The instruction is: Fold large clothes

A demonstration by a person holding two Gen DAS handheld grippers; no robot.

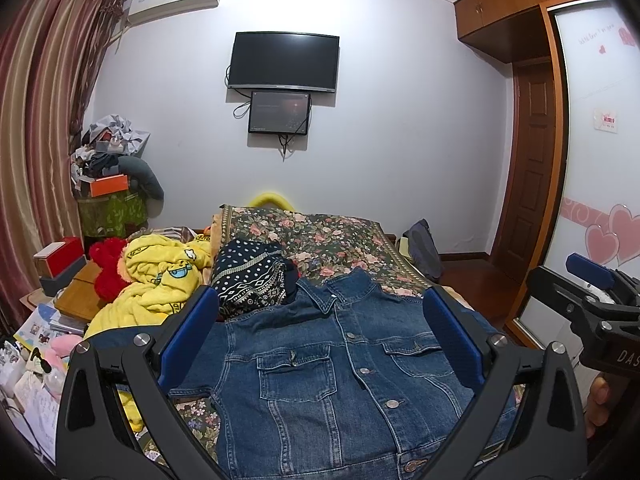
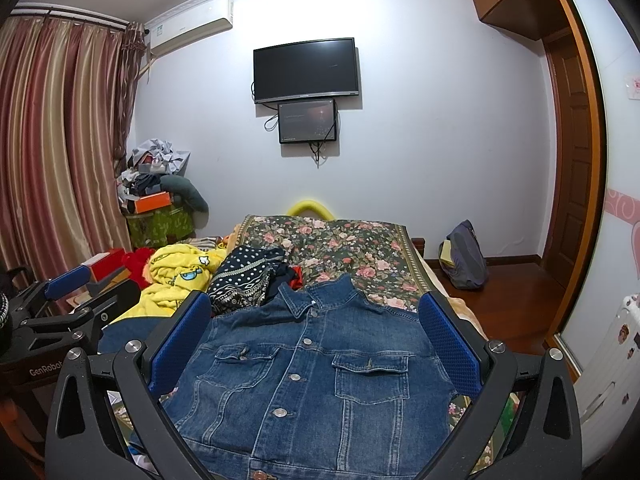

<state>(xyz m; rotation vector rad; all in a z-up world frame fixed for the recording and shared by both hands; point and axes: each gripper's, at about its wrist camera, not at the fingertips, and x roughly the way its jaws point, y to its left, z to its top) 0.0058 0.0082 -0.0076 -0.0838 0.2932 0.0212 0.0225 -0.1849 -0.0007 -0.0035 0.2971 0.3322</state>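
both grippers, left gripper [image 1: 320,336] and right gripper [image 2: 316,340], gape wide, holding nothing; denim jacket [image 1: 340,372] at six o'clock lies flat, buttoned, seemingly unfolded.

Crowding on the left, lying open on the right

Piling against the denim jacket [image 2: 308,364] at its left: yellow robe [image 2: 180,276] and patterned garment [image 2: 248,280]; lying bare beyond its collar and right: floral bedspread [image 2: 360,252].

Bed [image 1: 340,236], floral cover: denim jacket [image 1: 340,376], patterned cloth [image 1: 250,276], yellow robe [image 1: 160,280].
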